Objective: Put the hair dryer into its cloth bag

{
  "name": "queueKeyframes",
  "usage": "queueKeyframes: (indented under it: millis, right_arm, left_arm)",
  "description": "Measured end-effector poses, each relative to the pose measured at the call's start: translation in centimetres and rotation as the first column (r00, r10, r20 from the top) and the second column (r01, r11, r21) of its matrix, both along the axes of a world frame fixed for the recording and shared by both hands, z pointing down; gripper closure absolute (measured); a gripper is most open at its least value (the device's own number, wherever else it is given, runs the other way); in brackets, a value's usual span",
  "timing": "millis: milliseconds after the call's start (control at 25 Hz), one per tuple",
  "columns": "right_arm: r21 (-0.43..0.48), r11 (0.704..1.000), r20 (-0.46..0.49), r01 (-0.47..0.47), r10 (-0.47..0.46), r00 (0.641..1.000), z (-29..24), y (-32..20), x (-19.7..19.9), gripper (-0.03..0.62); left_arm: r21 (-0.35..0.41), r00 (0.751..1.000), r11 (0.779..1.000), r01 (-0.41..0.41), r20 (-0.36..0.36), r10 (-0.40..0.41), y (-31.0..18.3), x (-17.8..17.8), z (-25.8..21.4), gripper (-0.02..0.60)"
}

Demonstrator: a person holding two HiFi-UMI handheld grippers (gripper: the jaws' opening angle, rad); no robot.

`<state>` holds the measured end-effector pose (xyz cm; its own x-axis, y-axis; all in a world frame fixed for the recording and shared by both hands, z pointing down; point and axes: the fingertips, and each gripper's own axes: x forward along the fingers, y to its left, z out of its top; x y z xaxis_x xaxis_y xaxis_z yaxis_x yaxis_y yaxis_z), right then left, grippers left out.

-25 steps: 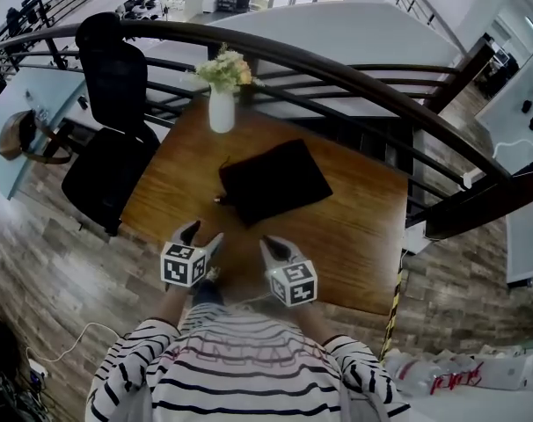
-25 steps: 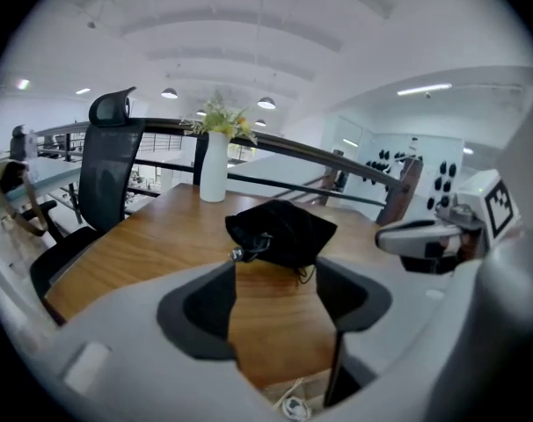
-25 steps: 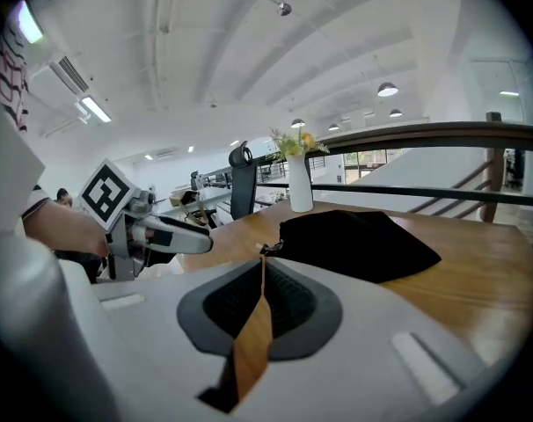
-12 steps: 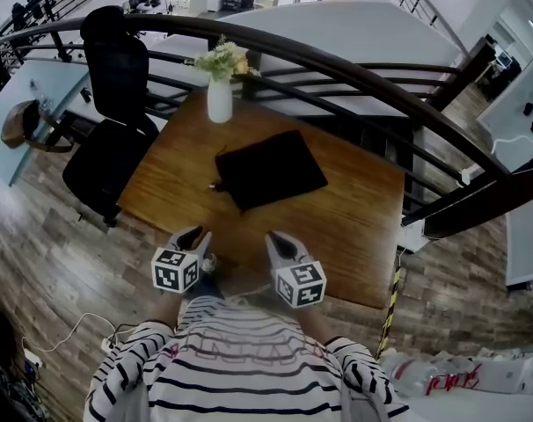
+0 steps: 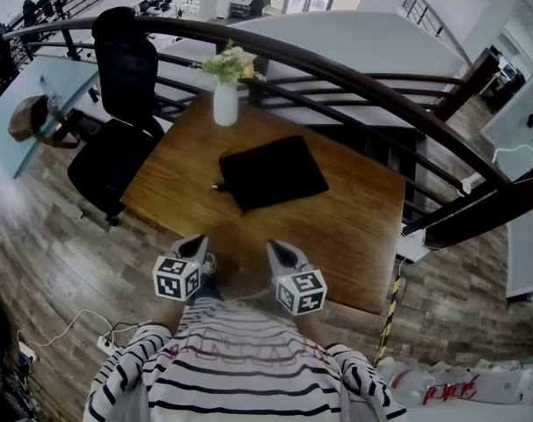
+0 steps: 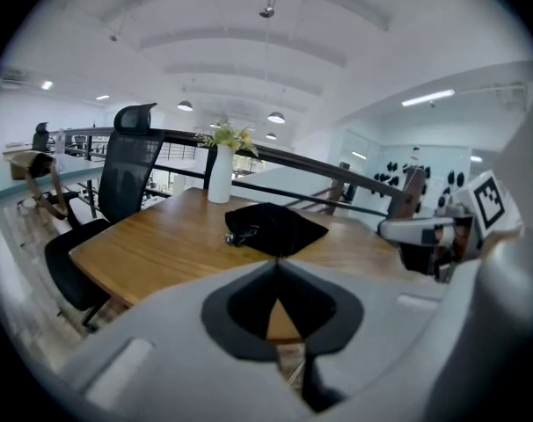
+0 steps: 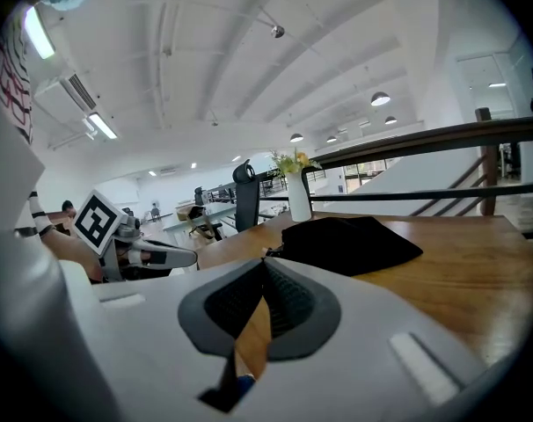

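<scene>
Jaws are meeting tip to tip on both tools. The left gripper [image 5: 197,243] and the right gripper [image 5: 274,249] are each closing on nothing, as each gripper's own view is showing only bare wood beyond its pads. The person is holding them side by side over the near edge of the wooden table [image 5: 363,236], noses angling down toward the middle. That is reading as a rest or ready pose, not a grasp, since neither is touching anything.

The black cloth bag [image 5: 272,173] is lying flat in the middle of the table, well apart from both grippers and roughly between their lines of aim, so either one could be reaching it. The white vase [image 5: 225,102] with flowers [image 5: 231,62] is standing at the far edge beside the railing [image 5: 363,76], clear of the working area, and the office chair [image 5: 117,104] is sitting off the table's left side.

No hair dryer is showing in the open in any view. Whether it is sitting inside the bag cannot be told, though the cloth is looking slightly humped in the left gripper view [image 6: 277,228].

In the head view the bag's long axis is running across the table, left to right and tilting a little away at the right. A small pale bit is poking out at its left near corner [image 5: 216,185], so the mouth is probably facing the chair side.
</scene>
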<state>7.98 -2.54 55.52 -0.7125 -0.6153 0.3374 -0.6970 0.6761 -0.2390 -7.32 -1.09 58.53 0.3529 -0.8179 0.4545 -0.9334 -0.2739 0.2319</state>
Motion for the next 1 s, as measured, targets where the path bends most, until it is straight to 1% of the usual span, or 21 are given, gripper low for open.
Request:
queueKeyframes:
  millis: [160, 440, 640, 1000]
  right_arm:
    - [-0.003, 1.000, -0.007, 0.016, -0.016, 1.000, 0.2, 0.5, -0.4, 0.594]
    - [-0.015, 0.999, -0.032, 0.033, -0.033, 0.999, 0.9, 1.2, -0.5, 0.595]
    - [-0.013, 0.999, -0.039, 0.035, -0.035, 0.999, 1.0, 1.3, -0.6, 0.595]
    - [-0.008, 0.999, -0.044, 0.037, -0.037, 0.998, 0.9, 0.8, -0.9, 0.595]
  left_arm:
    - [-0.013, 1.000, 1.000, 0.000, -0.029, -0.001, 0.7, 0.1, 0.4, 0.580]
    - [-0.029, 1.000, 1.000, -0.008, -0.016, 0.008, 1.7, 0.7, 0.9, 0.580]
    - [-0.025, 1.000, 1.000, -0.013, -0.013, 0.013, 2.0, 0.9, 0.9, 0.580]
    - [-0.032, 1.000, 0.999, -0.006, -0.010, 0.005, 1.7, 0.4, 0.9, 0.580]
